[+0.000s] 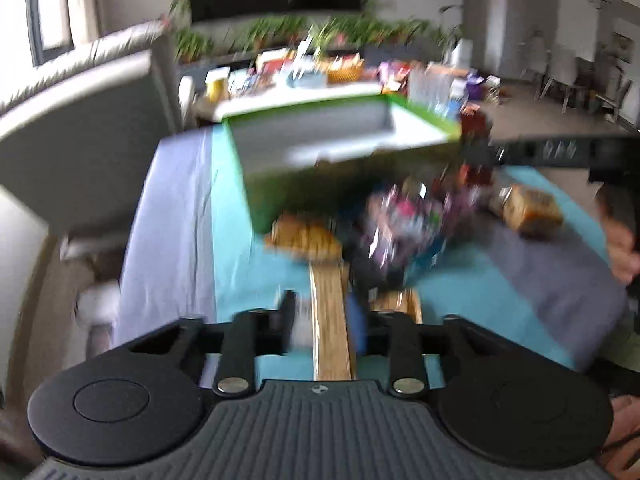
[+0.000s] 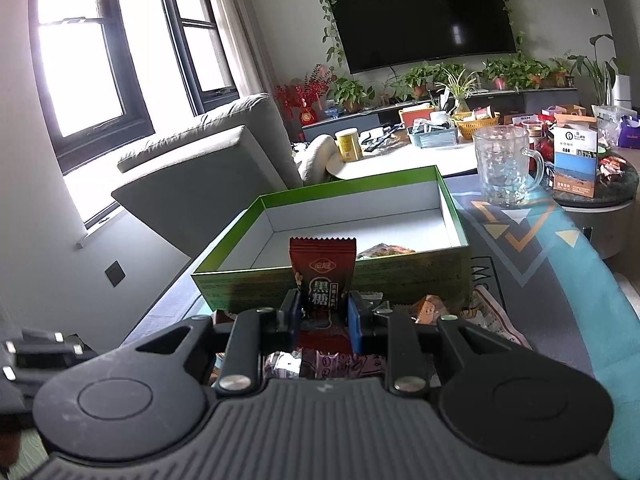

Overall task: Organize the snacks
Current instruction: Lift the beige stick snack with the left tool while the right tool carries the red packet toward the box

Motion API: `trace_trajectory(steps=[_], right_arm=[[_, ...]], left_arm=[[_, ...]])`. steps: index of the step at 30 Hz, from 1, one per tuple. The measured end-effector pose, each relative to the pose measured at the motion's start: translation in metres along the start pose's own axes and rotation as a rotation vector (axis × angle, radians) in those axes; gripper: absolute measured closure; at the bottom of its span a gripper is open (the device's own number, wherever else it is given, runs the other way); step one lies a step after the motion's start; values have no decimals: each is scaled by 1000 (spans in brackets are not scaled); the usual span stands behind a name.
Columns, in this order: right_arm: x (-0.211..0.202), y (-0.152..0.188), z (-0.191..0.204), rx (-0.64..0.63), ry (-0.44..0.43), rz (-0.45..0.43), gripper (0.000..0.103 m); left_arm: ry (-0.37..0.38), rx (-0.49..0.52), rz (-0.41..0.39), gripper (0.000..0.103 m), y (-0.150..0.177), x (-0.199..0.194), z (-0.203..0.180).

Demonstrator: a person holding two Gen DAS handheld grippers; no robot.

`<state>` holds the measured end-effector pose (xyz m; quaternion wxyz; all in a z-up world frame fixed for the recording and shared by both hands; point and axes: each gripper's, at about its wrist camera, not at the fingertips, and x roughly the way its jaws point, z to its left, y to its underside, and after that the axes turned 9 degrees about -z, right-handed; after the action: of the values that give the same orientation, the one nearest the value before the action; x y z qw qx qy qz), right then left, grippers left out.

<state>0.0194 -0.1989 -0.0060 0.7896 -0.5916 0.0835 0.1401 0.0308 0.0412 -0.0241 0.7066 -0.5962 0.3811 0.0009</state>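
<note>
While my right gripper held its jaws narrow on the dark red candy packet, pads pressing both flanks, the green box stood straight ahead of it, just beyond the packet's serrated top edge; the packet stood upright, its long axis vertical, so the coming move, as I judged it, called for a lift over the near wall of the box and a forward reach into its white interior. The box lay with its long axis running away from that tool and slightly to the right; one wrapped snack already rested inside against the near wall. My right hand was plainly the nearer to the box opening.

My left gripper was another matter; that view was badly smeared, and a pale wooden-looking strip ran between its fingers, but I could not tell whether the pads pressed it or stood clear.

Only the left view showed the loose heap of wrapped snacks on the near side of the box, with a golden-brown packet further off to the right of it, and the right tool's dark arm reaching in beside the box. Only the right view showed the box interior sharply, and a glass mug on the table behind the box, to its right.
</note>
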Motion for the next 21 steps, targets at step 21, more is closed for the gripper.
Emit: trace_trajectory(steps=[21], right_arm=[[1,-3,5,-12,-8,-12,72]], left_arm=[[20,-24,-154,82,-21,-24,-4]])
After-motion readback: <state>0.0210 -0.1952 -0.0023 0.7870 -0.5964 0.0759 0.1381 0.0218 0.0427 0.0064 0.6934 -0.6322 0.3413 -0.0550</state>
